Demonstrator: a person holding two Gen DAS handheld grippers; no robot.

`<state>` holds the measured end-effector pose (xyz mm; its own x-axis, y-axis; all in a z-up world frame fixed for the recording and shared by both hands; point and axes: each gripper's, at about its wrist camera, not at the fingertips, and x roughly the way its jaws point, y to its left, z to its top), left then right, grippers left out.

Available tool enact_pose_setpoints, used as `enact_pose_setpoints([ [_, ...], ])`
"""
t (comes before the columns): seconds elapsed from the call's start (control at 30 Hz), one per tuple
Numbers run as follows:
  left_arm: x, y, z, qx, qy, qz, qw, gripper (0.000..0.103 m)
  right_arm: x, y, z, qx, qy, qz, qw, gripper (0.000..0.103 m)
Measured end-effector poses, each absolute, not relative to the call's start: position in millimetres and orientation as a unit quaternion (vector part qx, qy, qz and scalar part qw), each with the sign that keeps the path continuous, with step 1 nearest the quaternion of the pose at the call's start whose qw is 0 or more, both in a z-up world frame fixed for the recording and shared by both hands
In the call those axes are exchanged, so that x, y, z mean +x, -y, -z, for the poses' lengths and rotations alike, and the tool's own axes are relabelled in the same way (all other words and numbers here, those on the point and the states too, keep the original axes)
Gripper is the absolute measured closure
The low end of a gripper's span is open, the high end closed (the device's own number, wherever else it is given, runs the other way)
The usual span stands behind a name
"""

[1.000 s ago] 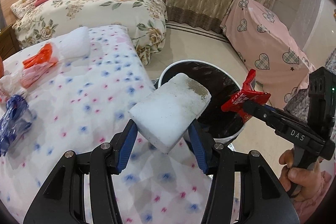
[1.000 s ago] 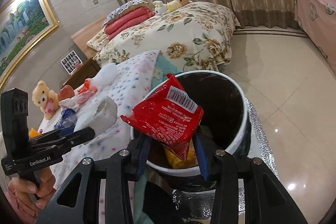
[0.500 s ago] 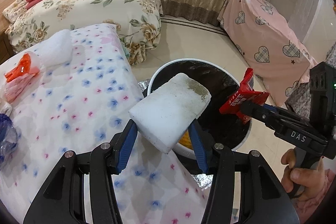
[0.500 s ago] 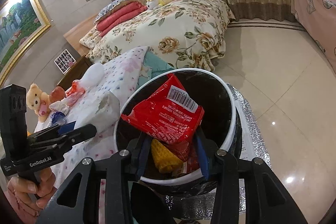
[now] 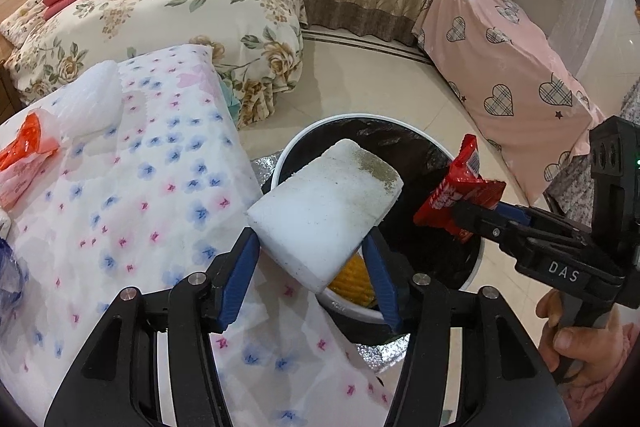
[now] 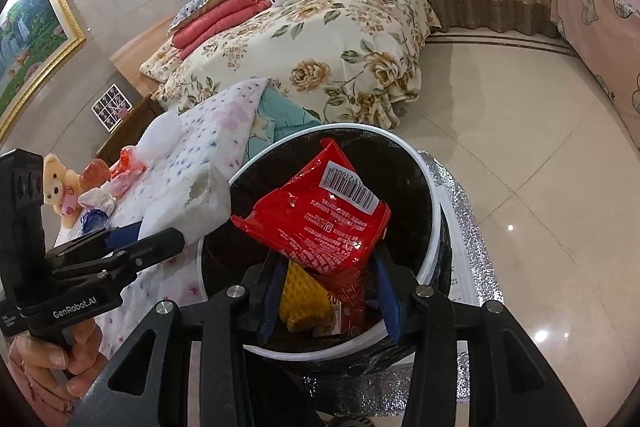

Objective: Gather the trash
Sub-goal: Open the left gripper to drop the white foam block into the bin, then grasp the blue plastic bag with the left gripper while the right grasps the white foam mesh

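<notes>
Trash hangs over the bin point(image 5: 420, 143) as a person works two handheld grippers side by side. The left gripper point(image 5: 312, 259) has a white foam block point(image 5: 326, 211) between its blue pads, jaws opening; the block sits tilted, its far corner out past the bin's near white rim, its near end above the edge of a flowered cloth point(image 5: 152, 187). From this view I cannot tell whether the pads are gripping the block or just beside it. The right gripper point(image 6: 326, 291) carries a red snack bag point(image 6: 316, 219) directly above the bin's mouth, jaws opening too, the bag's lower corner between the pads; whether they press it cannot be told. Inside the bin, against its black liner, lie a yellow waffle-textured piece point(image 6: 304, 303) and more red wrapper. The bin stands on silver foil point(image 6: 468, 239), tight against the cloth-covered surface on one side, with bare tile floor point(image 6: 520, 131) open on the other. More litter, an orange wrapper point(image 5: 28, 143) among it, stays on the cloth. A floral bed point(image 5: 168, 23) lies beyond, well apart.
</notes>
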<state>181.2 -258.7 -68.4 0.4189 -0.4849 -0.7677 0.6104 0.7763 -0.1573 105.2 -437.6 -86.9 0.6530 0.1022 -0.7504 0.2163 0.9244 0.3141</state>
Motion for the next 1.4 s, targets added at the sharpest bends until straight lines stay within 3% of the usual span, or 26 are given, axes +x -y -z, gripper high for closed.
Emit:
enact_pose_setpoints([
  [0.07,182.3,259.8,68.6,0.073,-0.430,0.325,0.839,0.045,104.6,438.7,85.9,0.193,-0.414,0.037,0.889,0.039],
  [0.43,172.8,234.8,69.0,0.040,-0.430,0.326,0.841,0.038,90.3,441.5,71.5,0.207,-0.390,0.048,0.896,0.031],
  [0.57,164.8,210.7,72.9,0.015,-0.435,0.315,0.844,0.037,88.8,427.8,67.3,0.206,-0.387,0.037,0.898,0.017],
  [1.4,133.9,60.3,73.7,-0.067,-0.420,0.190,0.885,0.031,118.9,313.2,65.7,0.184,-0.394,-0.069,0.898,0.012],
])
